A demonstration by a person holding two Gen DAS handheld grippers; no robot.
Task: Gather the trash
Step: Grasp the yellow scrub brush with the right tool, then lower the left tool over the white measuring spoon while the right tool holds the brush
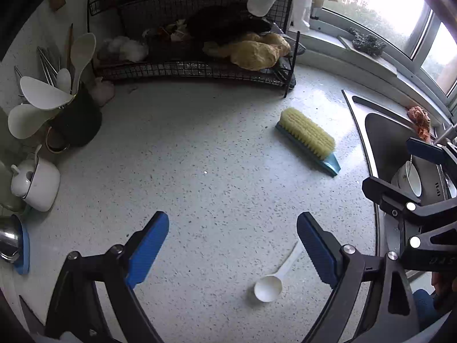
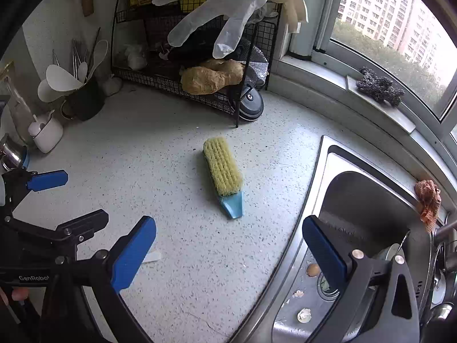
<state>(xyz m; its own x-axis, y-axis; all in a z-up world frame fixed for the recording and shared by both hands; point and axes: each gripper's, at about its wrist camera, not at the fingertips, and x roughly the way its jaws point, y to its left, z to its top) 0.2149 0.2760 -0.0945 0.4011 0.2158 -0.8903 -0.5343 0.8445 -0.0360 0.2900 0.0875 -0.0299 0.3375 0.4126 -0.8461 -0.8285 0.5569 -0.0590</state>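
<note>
Kitchen bench (image 1: 200, 148) with sink (image 2: 371, 200) at its right end, seen along both grippers. Reading left to right: your left gripper (image 1: 232, 250) hangs over bare bench, its blue pads spread wide with nothing between them. A white plastic spoon (image 1: 270, 285) lies just beside its right-hand pad, bowl toward you, handle running up and away under that pad. Farther on lies a yellow-bristled scrub brush (image 2: 224, 174), long axis roughly fore-and-aft, blue handle pointing toward you. Your right gripper (image 2: 228, 253) also stands wide open and empty; it straddles the seam between bench and sink, right-hand pad over the steel.

The trash proper appears to be the eggshell fragments (image 2: 303, 314) scattered on the sink's floor near the drain (image 2: 325, 285), below and just right of the right gripper's centreline. Your right hand is plainly the nearer; the left is well apart from them, across the bench. Expect to shift right and down into the basin.
</note>
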